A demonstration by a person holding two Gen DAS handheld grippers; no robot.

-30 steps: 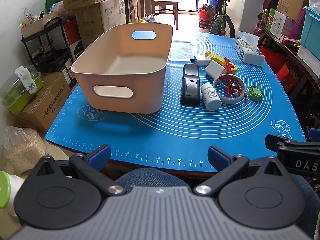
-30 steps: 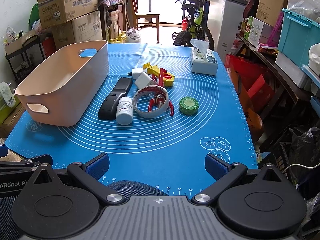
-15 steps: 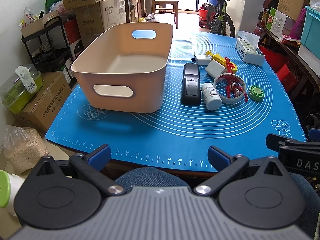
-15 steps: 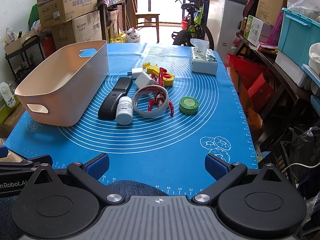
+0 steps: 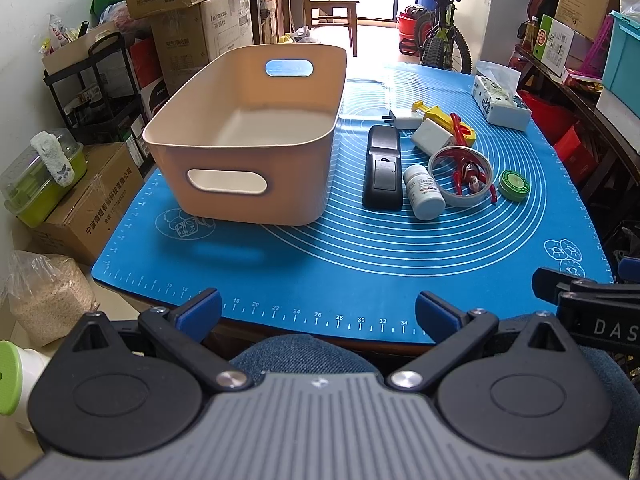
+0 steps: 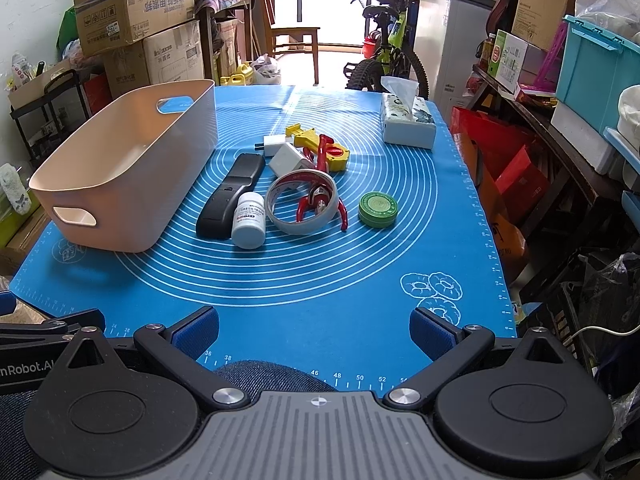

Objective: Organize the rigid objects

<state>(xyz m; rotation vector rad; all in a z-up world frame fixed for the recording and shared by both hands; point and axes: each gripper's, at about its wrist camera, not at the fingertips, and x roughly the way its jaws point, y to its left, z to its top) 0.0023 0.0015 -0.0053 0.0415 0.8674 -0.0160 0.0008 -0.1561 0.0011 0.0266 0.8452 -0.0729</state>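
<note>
Left gripper point(image 5: 318, 306) and right gripper point(image 6: 314, 326): both spread wide, holding nothing, hanging at the near edge of the blue mat point(image 6: 320, 280), well short of the objects. Beige bin point(image 5: 256, 136) sits empty on the mat's left; remote point(image 6: 230, 196), pill bottle point(image 6: 249, 220), tape roll point(image 6: 301, 202) and green tin point(image 6: 377, 209) cluster beside it. Judged: pre-grasp, nothing sorted yet; next move calls for reaching a near item, likely the bottle, then closing across its body.
</note>
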